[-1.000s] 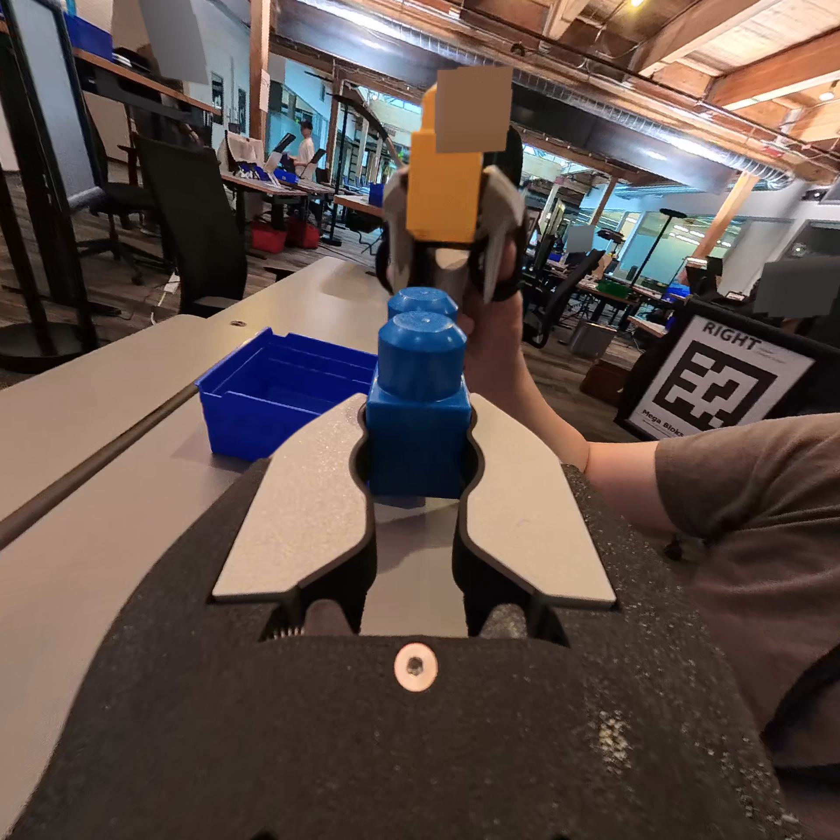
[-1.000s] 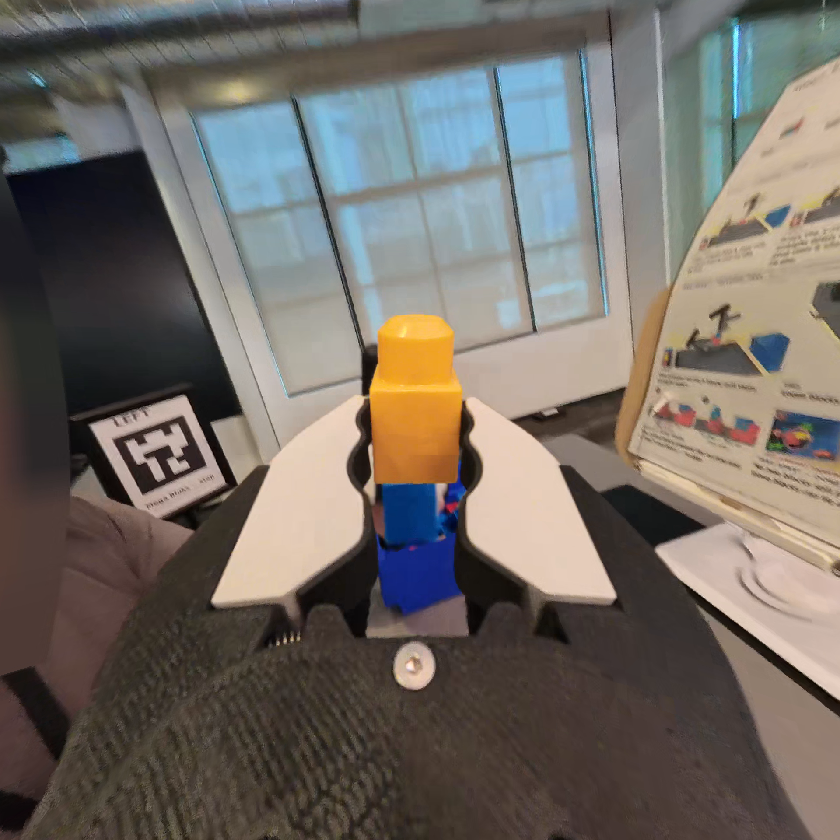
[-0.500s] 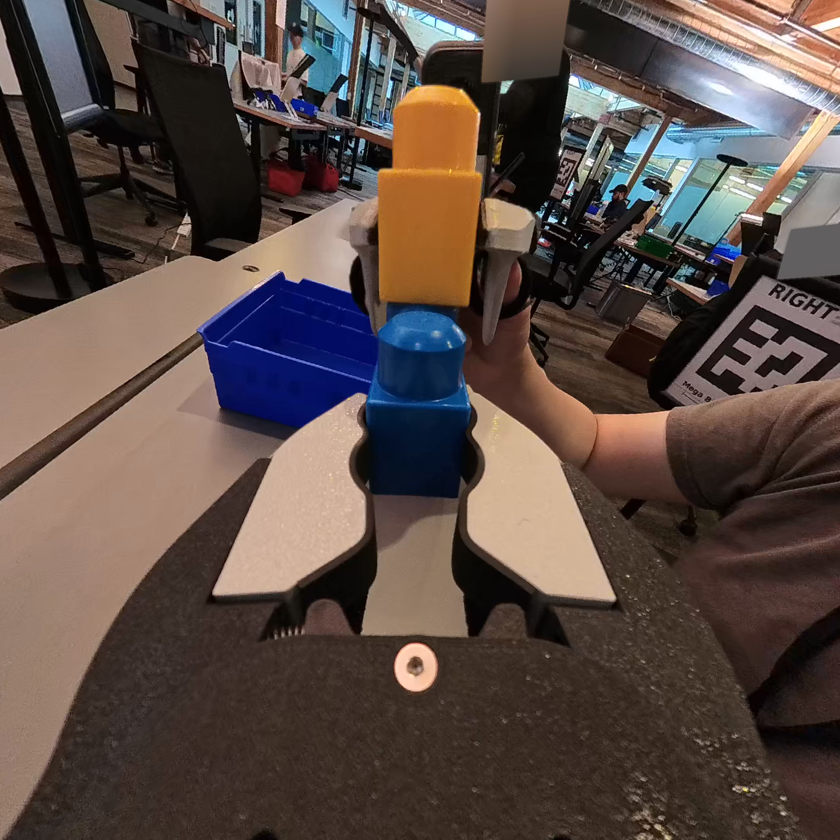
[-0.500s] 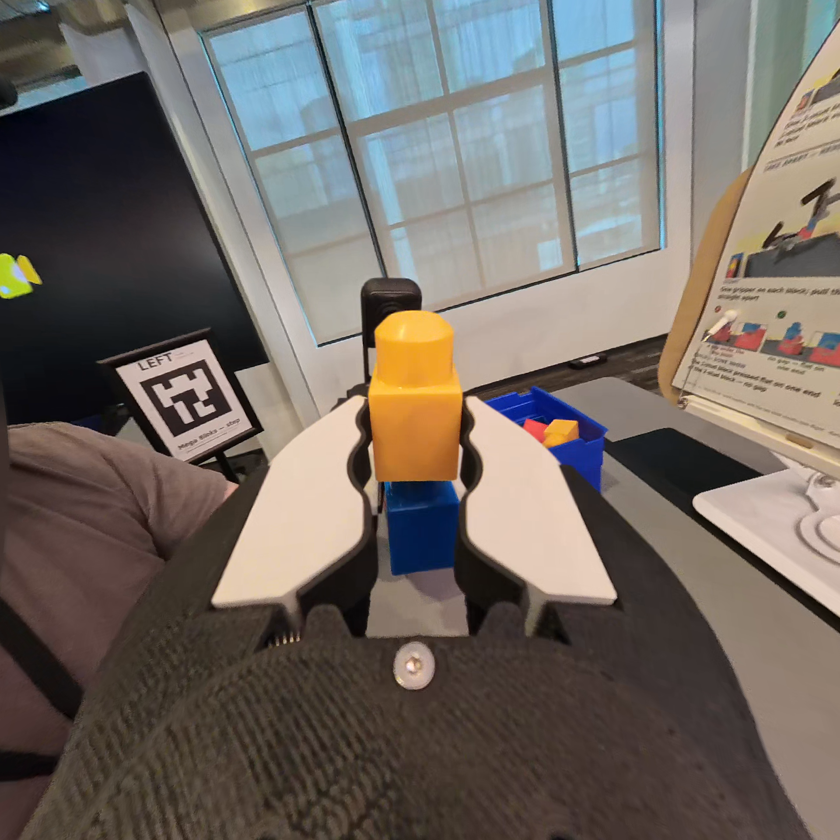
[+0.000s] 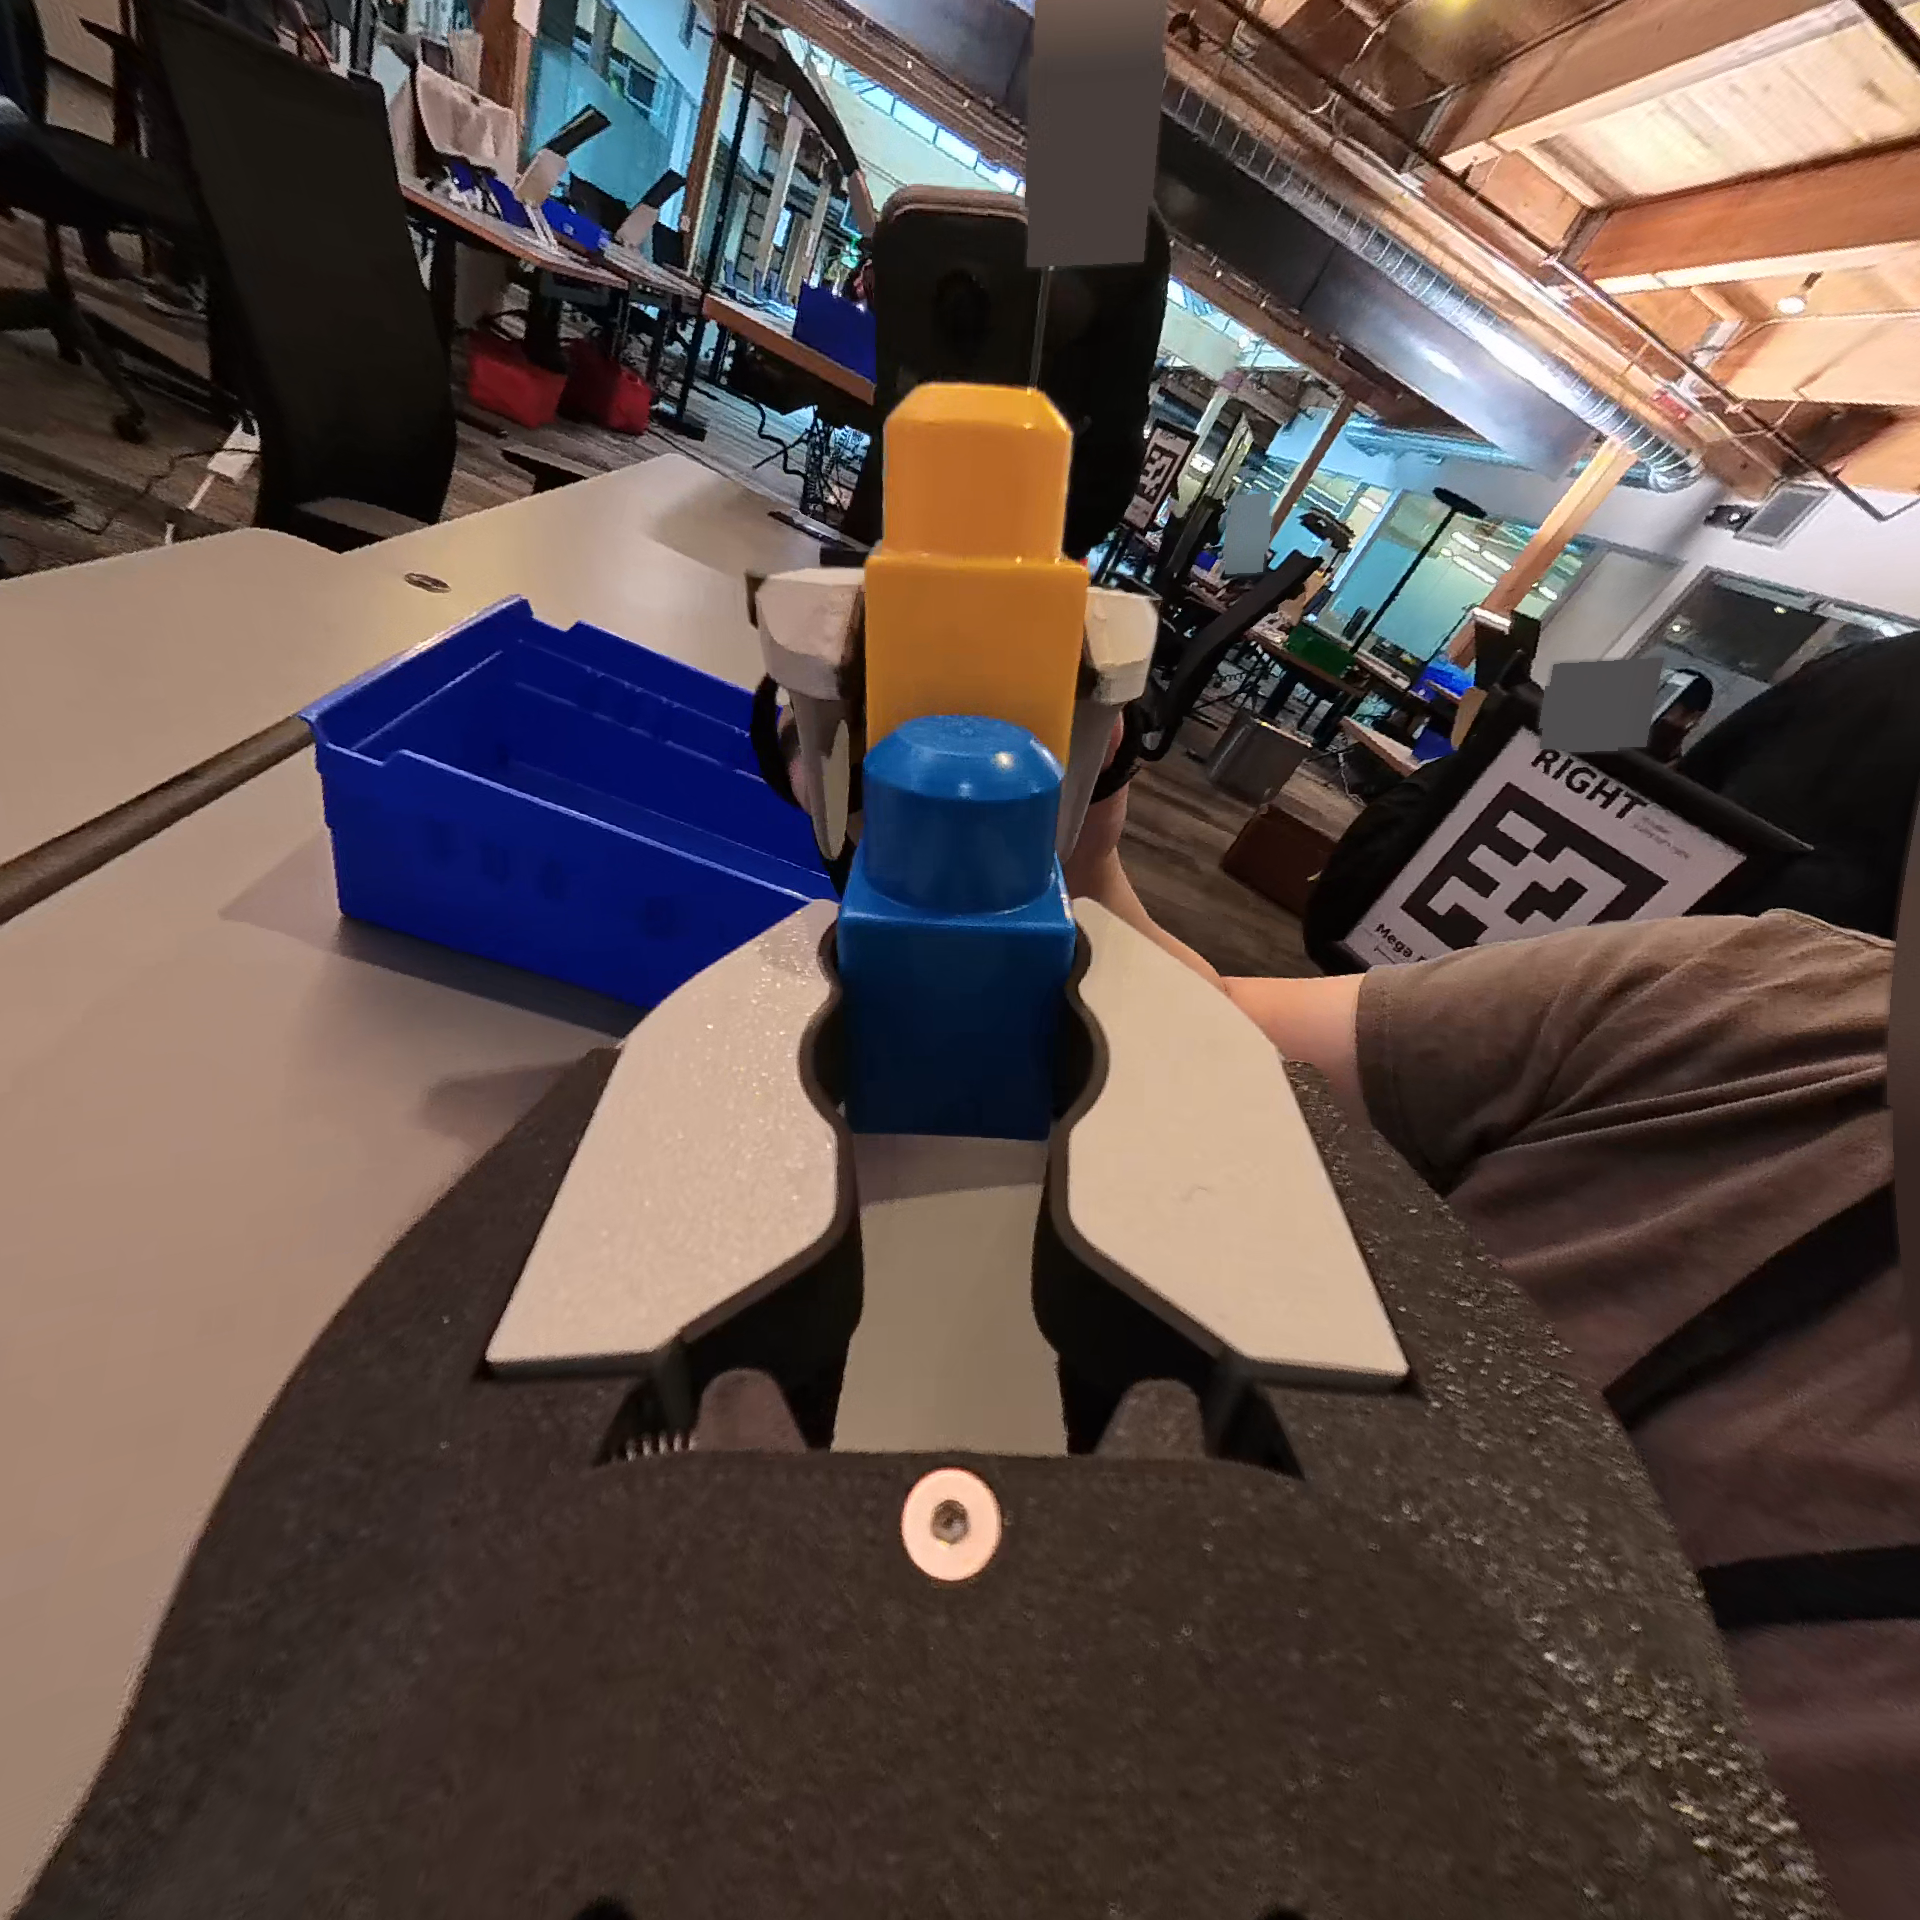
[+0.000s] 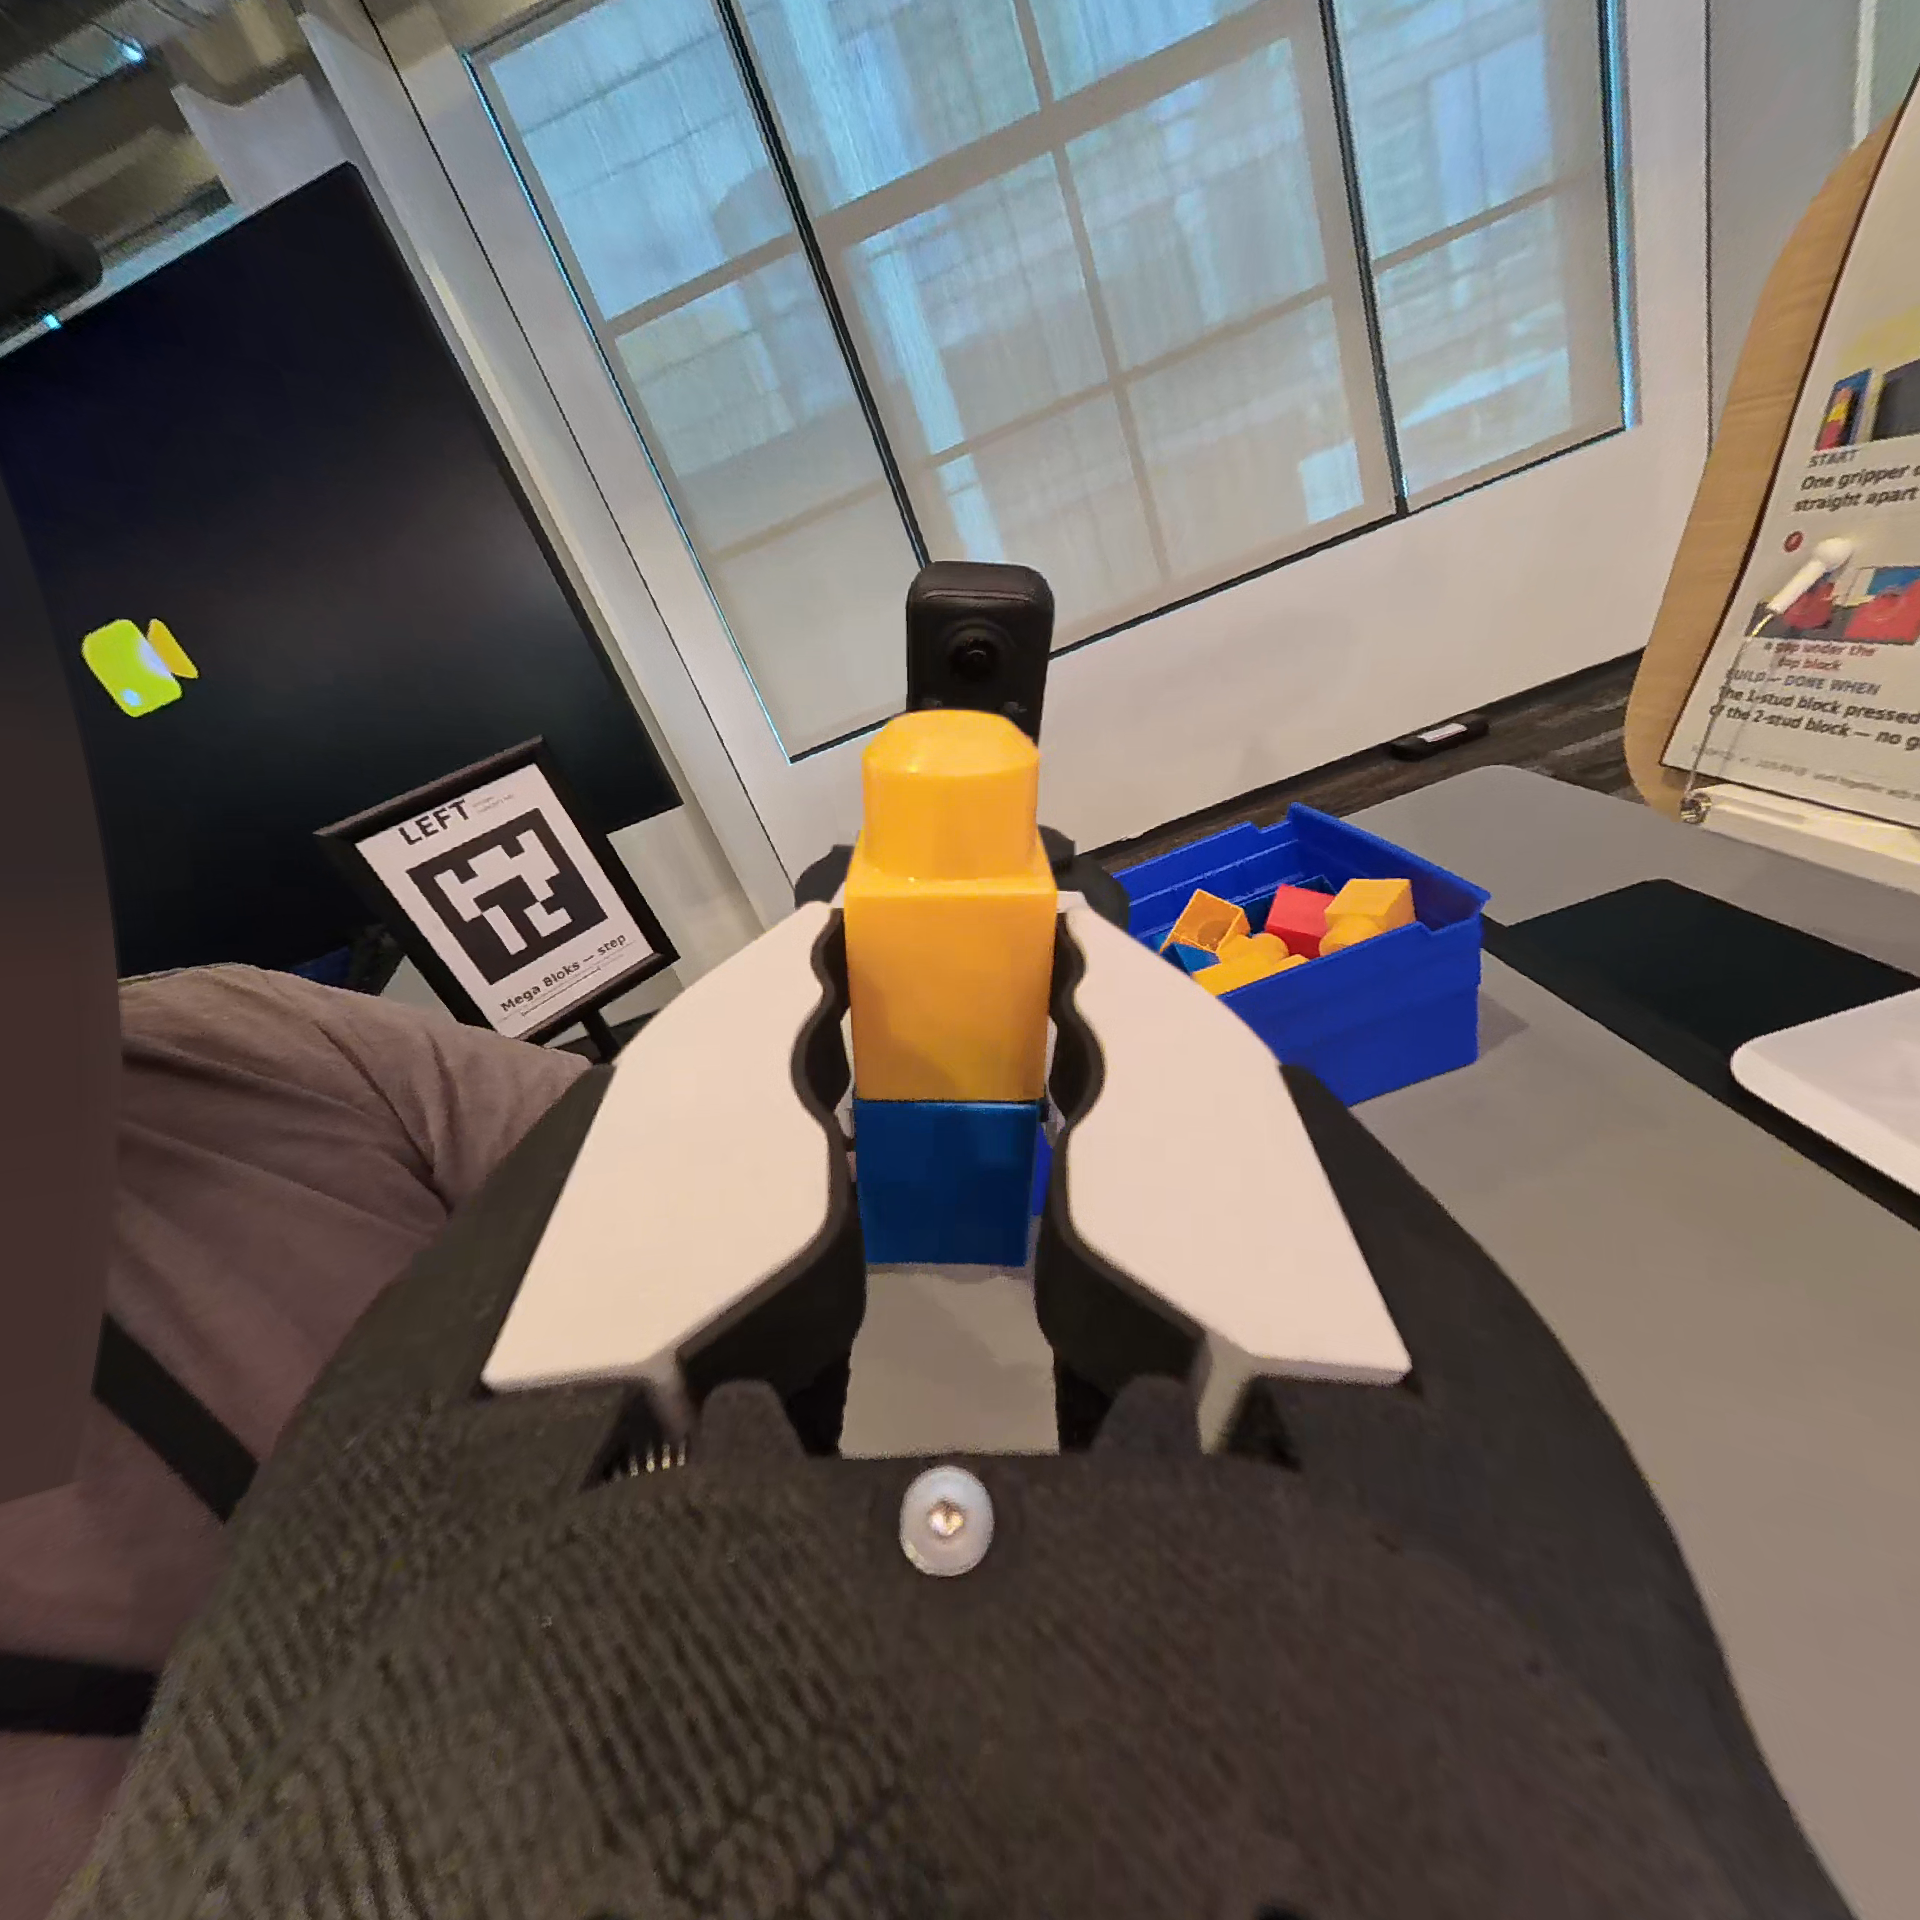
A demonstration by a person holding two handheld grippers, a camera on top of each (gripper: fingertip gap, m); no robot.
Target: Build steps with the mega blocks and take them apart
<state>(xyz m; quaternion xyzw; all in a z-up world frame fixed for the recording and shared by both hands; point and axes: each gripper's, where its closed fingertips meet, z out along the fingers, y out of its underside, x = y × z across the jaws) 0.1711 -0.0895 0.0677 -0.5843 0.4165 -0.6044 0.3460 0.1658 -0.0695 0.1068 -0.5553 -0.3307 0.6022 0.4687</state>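
My left gripper point(image 5: 956, 997) is shut on a blue block point(image 5: 954, 987) with its near stud up. My right gripper point(image 6: 948, 997) is shut on a yellow one-stud block point(image 6: 948, 935). In the left wrist view the yellow block point(image 5: 975, 634) stands right behind the blue stud, on the blue block's far end, between the right gripper's fingers point(image 5: 821, 665). In the right wrist view the blue block point(image 6: 945, 1179) sits directly under the yellow one with no gap showing. Both are held above the grey table point(image 5: 156, 1122).
An empty blue bin point(image 5: 540, 758) stands on the table to the left in the left wrist view. Another blue bin point(image 6: 1340, 966) holds several yellow, red and blue blocks. Framed marker signs point(image 6: 499, 894) stand beside a person's sleeve point(image 5: 1621, 1122). An instruction board point(image 6: 1818, 582) stands right. The tips of one gripper are about 4 cm away from the tips of the other.
The yellow block came down from above and apart onto the far end of the blue block, closing the gap between them. Both grippers kept their grasp throughout.
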